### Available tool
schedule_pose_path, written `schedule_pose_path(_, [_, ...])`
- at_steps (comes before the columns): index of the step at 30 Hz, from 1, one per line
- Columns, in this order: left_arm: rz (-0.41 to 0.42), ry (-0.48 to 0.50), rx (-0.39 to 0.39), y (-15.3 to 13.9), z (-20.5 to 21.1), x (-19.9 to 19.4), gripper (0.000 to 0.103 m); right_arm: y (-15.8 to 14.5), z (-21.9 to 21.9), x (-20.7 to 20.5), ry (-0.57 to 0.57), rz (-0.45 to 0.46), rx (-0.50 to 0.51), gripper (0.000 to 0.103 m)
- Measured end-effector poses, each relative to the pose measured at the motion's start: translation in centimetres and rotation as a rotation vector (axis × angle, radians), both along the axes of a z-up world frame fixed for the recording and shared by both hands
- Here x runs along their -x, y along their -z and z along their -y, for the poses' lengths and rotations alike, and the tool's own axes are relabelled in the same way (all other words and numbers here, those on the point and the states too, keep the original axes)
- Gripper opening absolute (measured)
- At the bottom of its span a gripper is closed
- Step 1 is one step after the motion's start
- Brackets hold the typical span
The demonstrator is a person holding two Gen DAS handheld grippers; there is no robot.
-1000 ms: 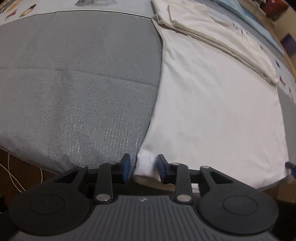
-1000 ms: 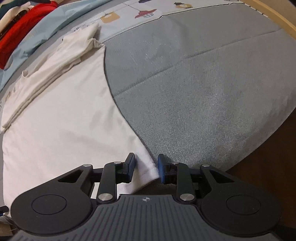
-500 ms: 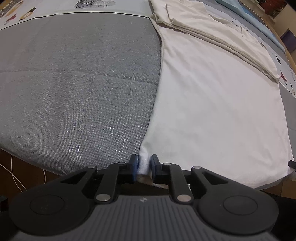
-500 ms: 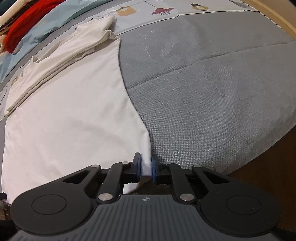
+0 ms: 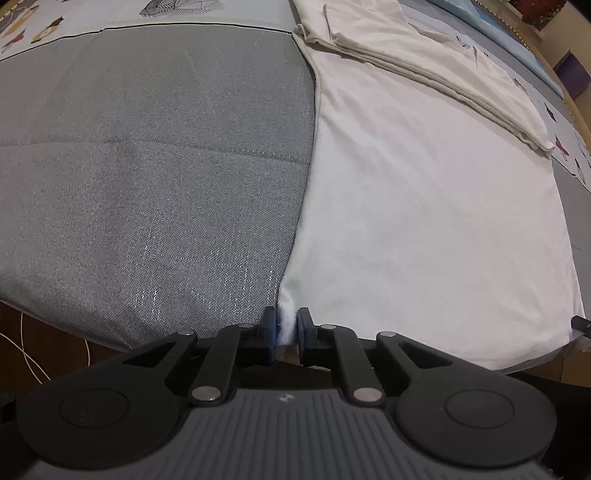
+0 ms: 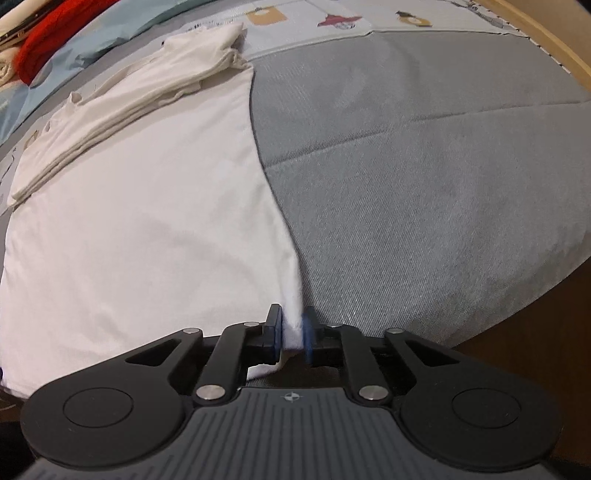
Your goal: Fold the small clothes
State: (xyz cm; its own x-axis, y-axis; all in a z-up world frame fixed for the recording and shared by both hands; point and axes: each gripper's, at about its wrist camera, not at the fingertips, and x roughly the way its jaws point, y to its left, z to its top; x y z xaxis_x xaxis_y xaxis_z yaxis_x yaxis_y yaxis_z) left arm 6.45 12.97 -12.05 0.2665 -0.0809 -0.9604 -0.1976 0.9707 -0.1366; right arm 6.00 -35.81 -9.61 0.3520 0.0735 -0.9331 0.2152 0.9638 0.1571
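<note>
White garment (image 5: 424,206) lies spread flat on the grey bed cover (image 5: 155,155), far part folded over into layers. Left gripper (image 5: 287,330) pinches the garment's near left corner, jaws closing on the cloth. Right gripper (image 6: 292,334) has the near right corner between its blue pads (image 6: 307,332), jaws opening slightly, cloth still touching both. Red clothing (image 6: 55,33) sits far back.

Left tongs (image 5: 287,329) closing, pinching white garment (image 5: 424,206) corner.
</note>
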Motion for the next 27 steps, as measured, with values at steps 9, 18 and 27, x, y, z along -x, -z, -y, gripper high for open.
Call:
schedule_pose_path(9, [0.034, 0.009, 0.011, -0.8, 0.1, 0.4, 0.007, -0.5, 0.0, 0.0, 0.005, 0.035, 0.022, 0.009])
schedule_pose_path(18, [0.000, 0.022, -0.010, 0.0, 0.4, 0.2, 0.009, -0.1, -0.1, 0.1, 0.006, 0.003, 0.028, 0.011])
schedule_pose_path(27, [-0.004, 0.013, -0.013, 0.3, 0.3, 0.0, 0.012, 0.2, -0.2, -0.2, 0.004, -0.008, 0.035, 0.017])
